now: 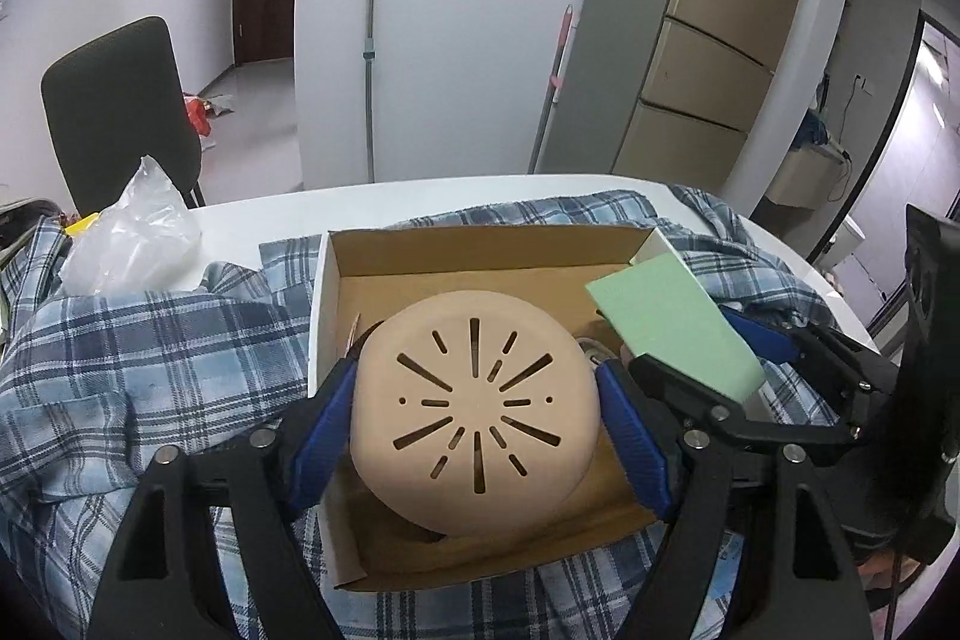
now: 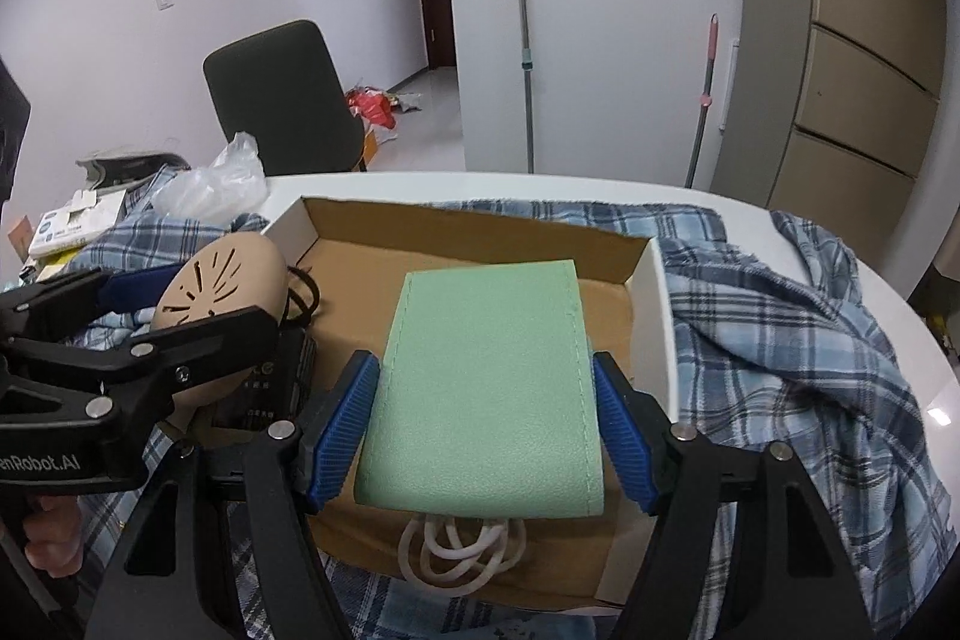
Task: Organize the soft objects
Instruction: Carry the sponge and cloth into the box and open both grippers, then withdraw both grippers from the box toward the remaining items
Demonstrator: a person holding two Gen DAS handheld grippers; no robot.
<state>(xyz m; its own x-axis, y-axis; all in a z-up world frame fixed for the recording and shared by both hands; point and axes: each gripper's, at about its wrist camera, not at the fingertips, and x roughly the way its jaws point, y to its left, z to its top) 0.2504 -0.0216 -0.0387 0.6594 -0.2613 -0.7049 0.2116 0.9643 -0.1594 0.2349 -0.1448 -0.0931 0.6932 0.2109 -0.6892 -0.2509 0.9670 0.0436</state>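
Note:
My left gripper is shut on a round peach-coloured soft cover with slots, held over the left part of an open cardboard box. My right gripper is shut on a flat green pouch, held over the same box. A white coiled cord lies in the box under the pouch. The green pouch and right gripper show at the right of the left wrist view. The peach cover and left gripper show at the left of the right wrist view.
The box rests on a blue plaid shirt spread over a white table. A clear plastic bag and papers lie at the table's left. A dark chair, two mop handles and a fridge stand beyond.

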